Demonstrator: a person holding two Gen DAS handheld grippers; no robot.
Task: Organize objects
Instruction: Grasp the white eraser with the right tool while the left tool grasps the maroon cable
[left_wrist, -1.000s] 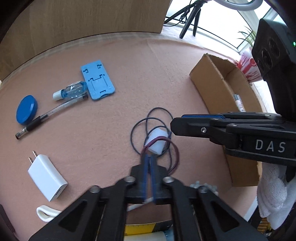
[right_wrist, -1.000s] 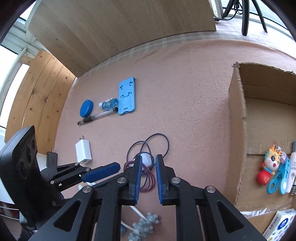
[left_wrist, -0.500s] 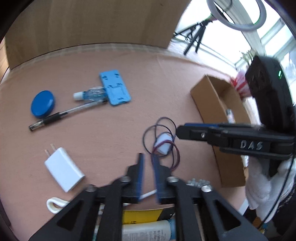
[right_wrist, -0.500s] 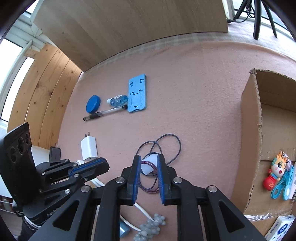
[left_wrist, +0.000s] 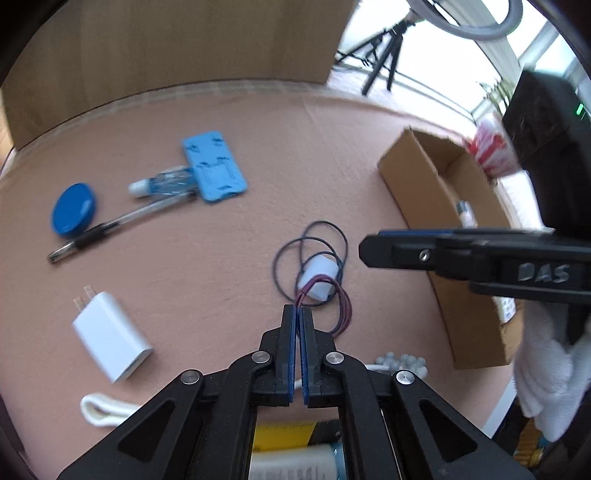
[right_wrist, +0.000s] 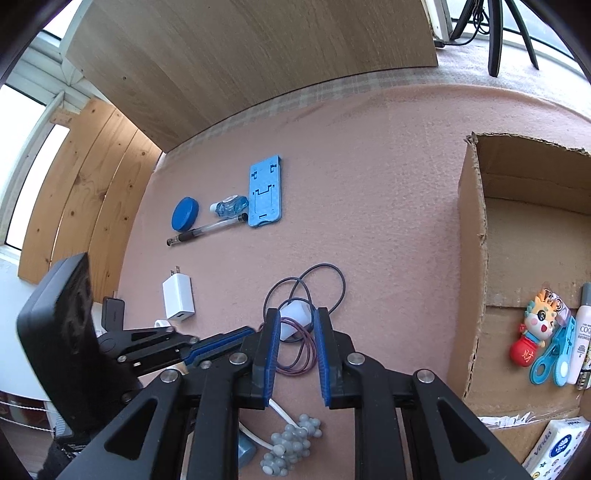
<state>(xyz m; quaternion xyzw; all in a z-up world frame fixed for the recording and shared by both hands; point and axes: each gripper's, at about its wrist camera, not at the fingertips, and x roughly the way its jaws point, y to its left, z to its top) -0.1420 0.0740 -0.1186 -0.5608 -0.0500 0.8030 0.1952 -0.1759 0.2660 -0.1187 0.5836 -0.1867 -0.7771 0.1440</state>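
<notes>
A small white block (left_wrist: 319, 277) lies on the pink mat inside dark cord loops (left_wrist: 325, 227) and a maroon cord loop (left_wrist: 345, 308). My left gripper (left_wrist: 299, 310) is shut, and the maroon cord runs out from its tips as if pinched there. In the right wrist view the left gripper (right_wrist: 247, 332) reaches in from the left to that cord (right_wrist: 306, 363). My right gripper (right_wrist: 297, 314) hovers over the white block (right_wrist: 293, 323) with its jaws a little apart, and the pads do not press on it. From the left wrist view, the right gripper (left_wrist: 365, 251) comes in sideways.
An open cardboard box (right_wrist: 471, 258) on the right holds a toy figure (right_wrist: 532, 332) and bottles. On the mat lie a blue phone stand (left_wrist: 214, 168), a small bottle (left_wrist: 166, 184), a pen (left_wrist: 118, 229), a blue lid (left_wrist: 74, 208), a white charger (left_wrist: 110, 336) and grey beads (right_wrist: 291, 443).
My left gripper opened briefly and is shut again at the maroon cord. The right gripper has kept its narrow gap above the white block.
</notes>
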